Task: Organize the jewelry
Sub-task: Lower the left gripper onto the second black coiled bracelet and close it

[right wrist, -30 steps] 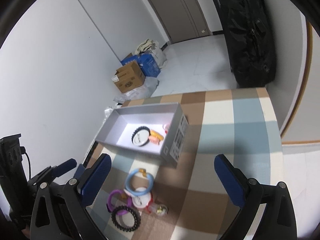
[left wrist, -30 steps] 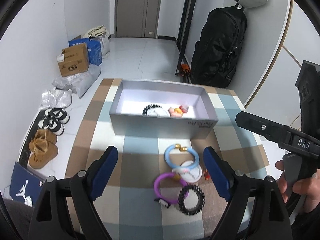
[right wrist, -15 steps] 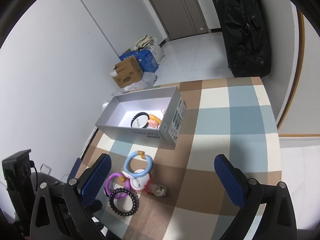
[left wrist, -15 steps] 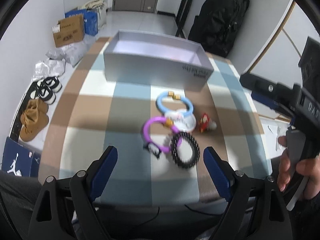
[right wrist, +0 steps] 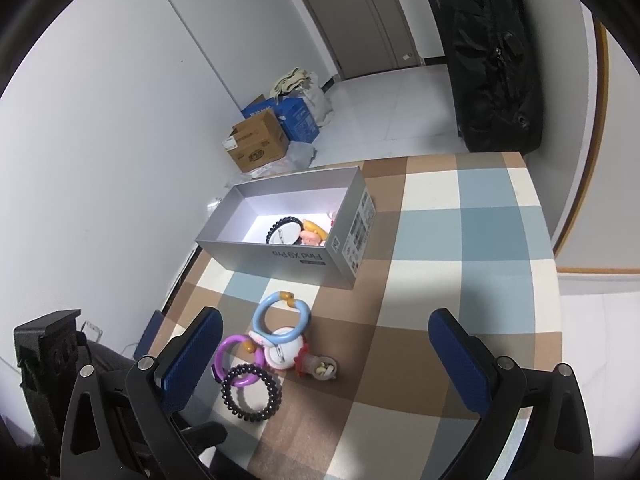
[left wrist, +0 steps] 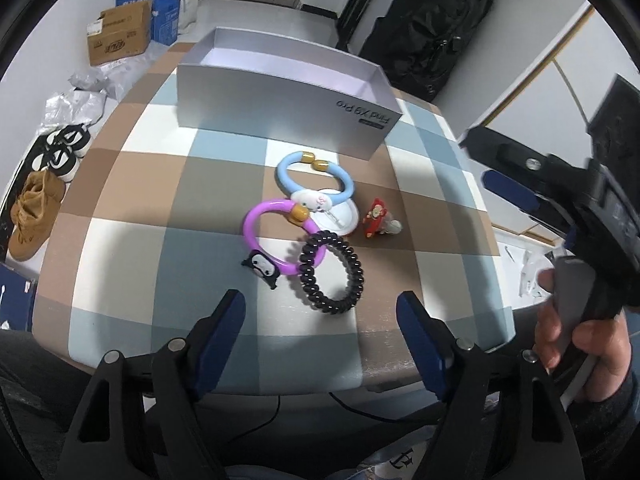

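Left hand-held gripper [left wrist: 320,320] tilted steeply down — jaws just narrowing, empty — above black coil [left wrist: 332,272].

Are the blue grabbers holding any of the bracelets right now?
No. The left gripper and right gripper are both open with nothing between them; its jaws have just been closing.

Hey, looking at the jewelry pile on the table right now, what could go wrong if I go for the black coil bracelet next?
1. The black coil bracelet overlaps the purple bangle, so lifting it may drag the bangle along.
2. The left hand-held gripper, open, hangs near the table edge; a nudge might push the coil off.
3. The red charm lies close by and could get knocked.
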